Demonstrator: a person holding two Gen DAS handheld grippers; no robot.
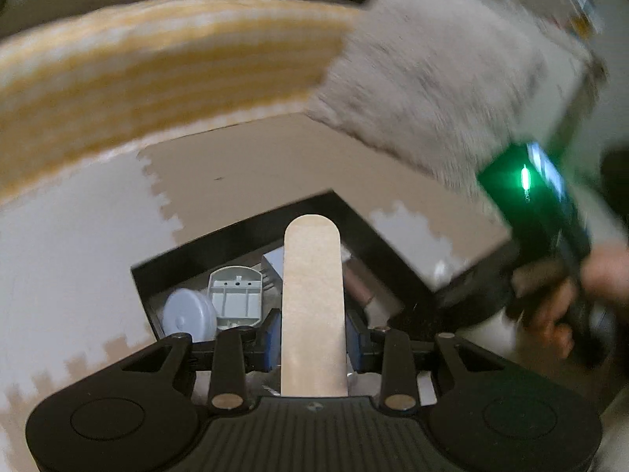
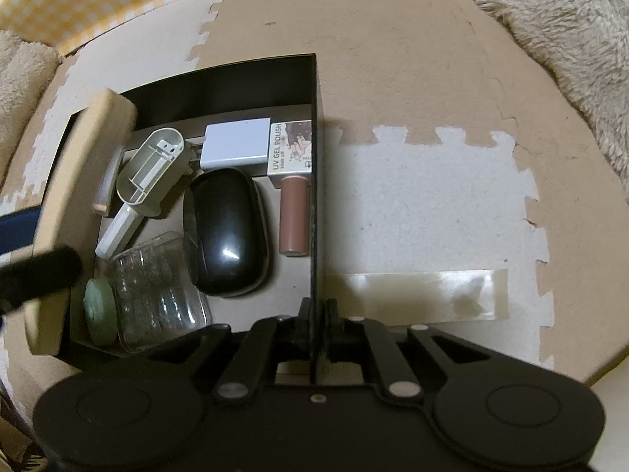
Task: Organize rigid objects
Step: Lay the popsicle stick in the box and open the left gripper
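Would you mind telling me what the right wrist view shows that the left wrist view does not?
Only the right wrist view shows the black mouse, the clear plastic container, the UV gel polish box and the right gripper clamped on the black box's wall. Only the left wrist view shows a person's hand on a green-lit device. Both show the box, the grey plastic casing and the wooden stick held by the left gripper.

1. Box [image 2: 314,90]: black walls.
2. Wooden stick [image 1: 312,306]: pale tan.
3. Mouse [image 2: 230,232]: glossy black.
4. Charger [image 2: 236,145]: white.
5. Tube [image 2: 293,216]: brown.
6. Floor mat [image 2: 432,78]: tan and white.
7. Cloth [image 2: 78,0]: yellow-white check.
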